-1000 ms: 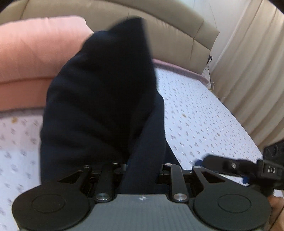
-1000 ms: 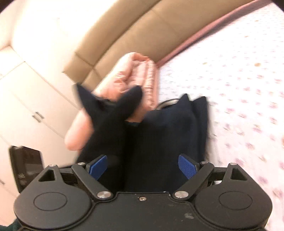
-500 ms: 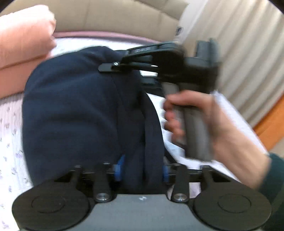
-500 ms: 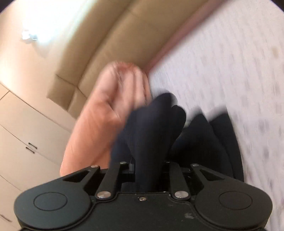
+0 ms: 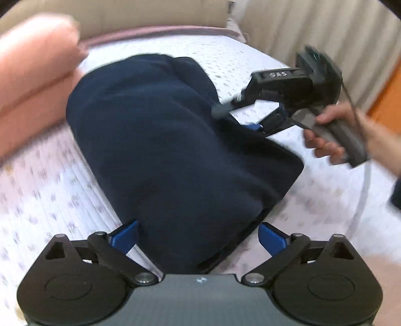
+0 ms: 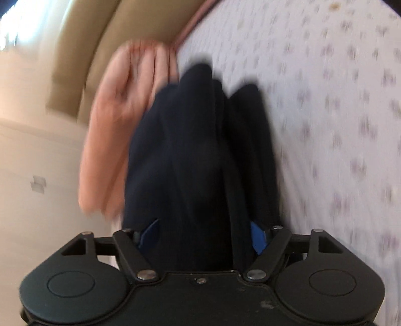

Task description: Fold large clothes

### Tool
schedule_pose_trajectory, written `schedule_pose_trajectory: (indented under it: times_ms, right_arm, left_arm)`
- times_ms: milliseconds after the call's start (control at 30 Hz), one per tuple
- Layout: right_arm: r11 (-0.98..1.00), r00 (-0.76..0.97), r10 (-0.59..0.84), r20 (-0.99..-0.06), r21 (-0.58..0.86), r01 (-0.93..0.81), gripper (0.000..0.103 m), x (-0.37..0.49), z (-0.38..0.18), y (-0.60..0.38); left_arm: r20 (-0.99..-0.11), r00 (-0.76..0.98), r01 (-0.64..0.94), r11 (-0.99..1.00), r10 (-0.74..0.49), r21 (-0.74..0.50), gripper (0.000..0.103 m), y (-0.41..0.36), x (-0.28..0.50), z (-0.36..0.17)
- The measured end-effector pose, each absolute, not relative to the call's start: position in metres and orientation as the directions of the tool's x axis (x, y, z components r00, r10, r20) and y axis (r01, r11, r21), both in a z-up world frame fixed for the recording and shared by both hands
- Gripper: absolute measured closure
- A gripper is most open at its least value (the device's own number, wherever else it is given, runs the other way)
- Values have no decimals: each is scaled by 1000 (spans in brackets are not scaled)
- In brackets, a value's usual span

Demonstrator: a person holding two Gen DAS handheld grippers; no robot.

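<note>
A navy garment (image 5: 175,140) lies as a thick folded bundle on the flowered bed sheet (image 5: 37,188). My left gripper (image 5: 198,235) straddles its near end. Its jaws are opening wide, and the blue pads (image 5: 125,235) stand clear of the cloth on both sides. My right gripper (image 5: 235,119), held by a hand (image 5: 333,140), sits at the bundle's right edge. In the right wrist view the navy garment (image 6: 200,150) fills the gap of the right gripper (image 6: 204,235). Those jaws are opening too, and the pads (image 6: 258,238) are not squeezing the cloth.
A pink folded duvet (image 5: 32,75) lies at the left against the beige headboard (image 5: 125,12). It also shows as a pink duvet (image 6: 112,125) behind the garment in the right wrist view. Curtains (image 5: 313,25) hang at the far right. A pale wardrobe (image 6: 25,175) stands beside the bed.
Both grippers were shut on raised folds of the navy garment; now both have opened. The garment has come down onto the bed as a bundle. The right gripper has drawn off to the bundle's right edge.
</note>
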State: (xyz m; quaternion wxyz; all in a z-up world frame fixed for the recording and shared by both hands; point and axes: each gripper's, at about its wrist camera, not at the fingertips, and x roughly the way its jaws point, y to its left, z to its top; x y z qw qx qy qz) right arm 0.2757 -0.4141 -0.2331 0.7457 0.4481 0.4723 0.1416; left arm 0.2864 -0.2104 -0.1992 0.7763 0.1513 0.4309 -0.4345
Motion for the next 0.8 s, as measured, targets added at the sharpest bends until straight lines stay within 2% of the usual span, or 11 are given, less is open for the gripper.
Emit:
schedule_pose_trajectory:
  times_ms: [67,100,167,267,400,500,533,567,633,700,800]
  right_arm:
    - [606,522,582,-623,761,232,62,264,-233,-398]
    - [609,563,552,-615,758,232,79,259,-229,-392]
    - [614,642,510,-573,765,194,81,247,-210,-382]
    - [616,759,464,-457,782,94,84,224,-180,-392]
    - [744,636,396,-663,638,201,85,242,-219,-388]
    - [756,590,395,-704,614,227,74,252,-225,-382]
    - [773,590,377,-714,594,225,58,253,-215,-379]
    - [805,594,341,-729,553,216,51,244,-202,-380]
    - [886,604,251,-756,431,171,34,237,-177,-368]
    - [921,639,235,-732,379,95,15,231,-157,-359]
    - [919,683,302,-665,393,-24,13,234,-138,-335]
  left_arm:
    - [-797,328,797,601,-506,-54,1,-213,279,-209]
    - [-798,379,781,624,-468,5,11,-217,278,-215]
    - [-816,450,740,662,-362,115,30,-221,281,-223]
    - [-842,411,733,676,-350,76,43,-214,287,-225]
    - [-837,434,760,634,-333,141,44,-224,276,-228]
    - [-850,412,781,607,-327,145,43,-225,267,-222]
    - [-866,369,791,604,-338,101,43,-219,267,-215]
    - [-868,341,799,597,-360,66,41,-213,264,-208]
    - [-845,305,816,579,-438,-6,27,-196,258,-183]
    - [-805,338,804,594,-488,-22,4,-186,264,-157]
    - [-737,434,727,684,-519,-54,1,-179,292,-138]
